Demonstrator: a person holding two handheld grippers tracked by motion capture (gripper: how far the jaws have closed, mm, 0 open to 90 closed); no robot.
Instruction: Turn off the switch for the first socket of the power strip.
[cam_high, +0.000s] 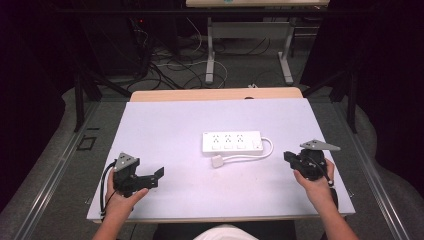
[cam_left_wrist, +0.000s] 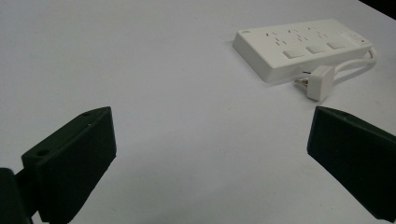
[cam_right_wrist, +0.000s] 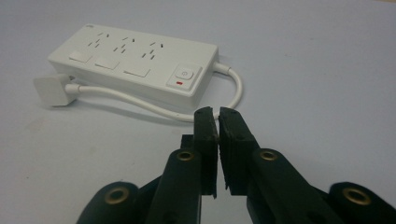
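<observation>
A white power strip (cam_high: 232, 141) lies mid-table, its short white cable looping round to a white plug (cam_high: 217, 161) that rests on the mat in front of it. The strip (cam_left_wrist: 299, 44) and plug (cam_left_wrist: 321, 81) lie ahead and to the right of my left gripper (cam_left_wrist: 210, 154), whose jaws stand wide open with nothing between them. It sits at the near left of the table (cam_high: 150, 177). My right gripper (cam_right_wrist: 218, 116) is shut and empty, just short of the strip's cable (cam_right_wrist: 238, 91) and switch end (cam_right_wrist: 184, 77). It hovers at the table's right (cam_high: 291, 158).
A pale mat (cam_high: 165, 125) covers the tabletop, with a wooden edge (cam_high: 215, 94) at the far side. Beyond stand desk legs (cam_high: 210, 55) and tangled floor cables (cam_high: 165, 65). Dark curtains close in both sides.
</observation>
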